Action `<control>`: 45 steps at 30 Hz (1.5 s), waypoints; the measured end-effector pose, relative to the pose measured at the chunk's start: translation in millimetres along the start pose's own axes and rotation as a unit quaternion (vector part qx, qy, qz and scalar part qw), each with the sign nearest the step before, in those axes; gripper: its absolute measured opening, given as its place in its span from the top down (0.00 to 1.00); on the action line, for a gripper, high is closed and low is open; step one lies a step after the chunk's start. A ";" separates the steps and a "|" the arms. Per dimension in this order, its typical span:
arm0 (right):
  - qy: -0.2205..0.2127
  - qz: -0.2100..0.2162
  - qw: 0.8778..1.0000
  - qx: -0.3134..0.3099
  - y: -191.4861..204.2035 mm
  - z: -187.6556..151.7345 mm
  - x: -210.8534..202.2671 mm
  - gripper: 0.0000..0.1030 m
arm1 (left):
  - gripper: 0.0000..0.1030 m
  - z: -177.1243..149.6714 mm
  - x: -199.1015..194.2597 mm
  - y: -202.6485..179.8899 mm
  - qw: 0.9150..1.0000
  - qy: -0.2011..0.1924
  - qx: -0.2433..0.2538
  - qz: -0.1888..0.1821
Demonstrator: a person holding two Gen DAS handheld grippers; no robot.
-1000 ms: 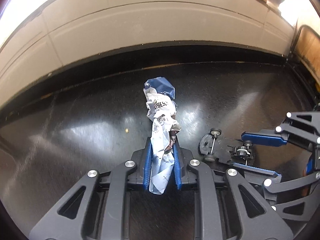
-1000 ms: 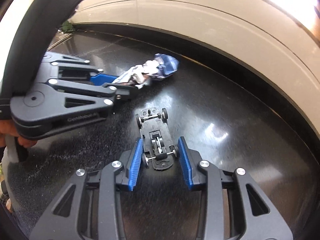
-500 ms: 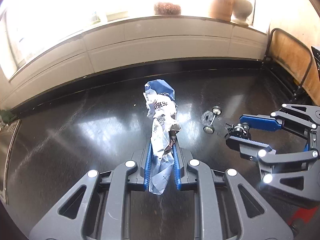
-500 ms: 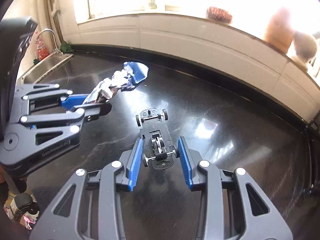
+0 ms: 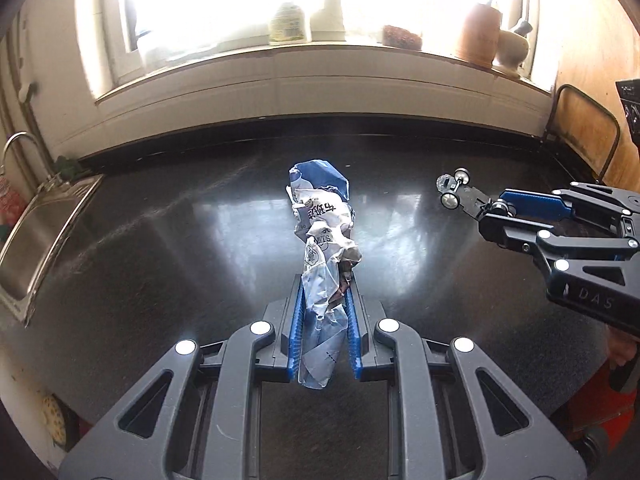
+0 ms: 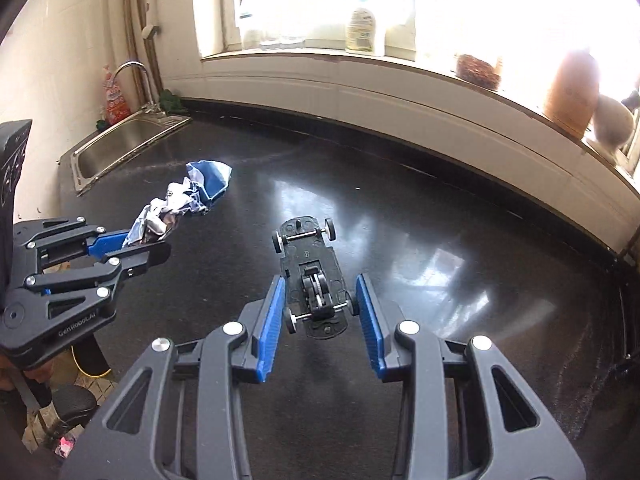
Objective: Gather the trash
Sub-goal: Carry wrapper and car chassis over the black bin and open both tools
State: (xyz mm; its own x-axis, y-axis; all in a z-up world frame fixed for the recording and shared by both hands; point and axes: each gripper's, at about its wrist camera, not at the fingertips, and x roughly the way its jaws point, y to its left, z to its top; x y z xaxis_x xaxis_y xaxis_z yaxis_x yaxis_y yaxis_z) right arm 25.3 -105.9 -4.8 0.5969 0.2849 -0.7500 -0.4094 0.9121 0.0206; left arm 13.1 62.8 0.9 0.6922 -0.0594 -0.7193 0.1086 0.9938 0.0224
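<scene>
My left gripper (image 5: 324, 292) is shut on a crumpled blue and white wrapper (image 5: 322, 240) and holds it above the black countertop (image 5: 160, 260). My right gripper (image 6: 320, 292) is shut on a black toy car chassis (image 6: 314, 276), wheels against the blue pads, and holds it in the air. In the left wrist view the right gripper (image 5: 496, 208) with the chassis (image 5: 460, 194) is at the right. In the right wrist view the left gripper (image 6: 132, 248) with the wrapper (image 6: 188, 196) is at the left.
A steel sink (image 6: 120, 148) with a tap (image 6: 132, 70) is at the counter's left end. Bottles and jars (image 5: 286, 24) stand on the window sill behind the counter. A metal rack (image 5: 584, 128) stands at the right end.
Both grippers have risen and pulled back from the counter, each lifting its object; the window and sink have come into view.
</scene>
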 end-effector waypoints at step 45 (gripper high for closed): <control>0.187 0.278 0.906 -0.258 518.8 -56.7 161.4 0.64 | 0.81 -373.7 -67.7 307.6 0.889 0.127 -0.395 0.195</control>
State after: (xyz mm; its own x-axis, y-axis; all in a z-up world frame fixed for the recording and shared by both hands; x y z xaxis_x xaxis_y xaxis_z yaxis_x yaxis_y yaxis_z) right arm -129.9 396.6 -152.6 -0.0374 0.4499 -0.8923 -0.9010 0.3710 0.2248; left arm -267.0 407.6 -203.0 0.3739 0.2269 -0.8993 -0.7086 0.6955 -0.1191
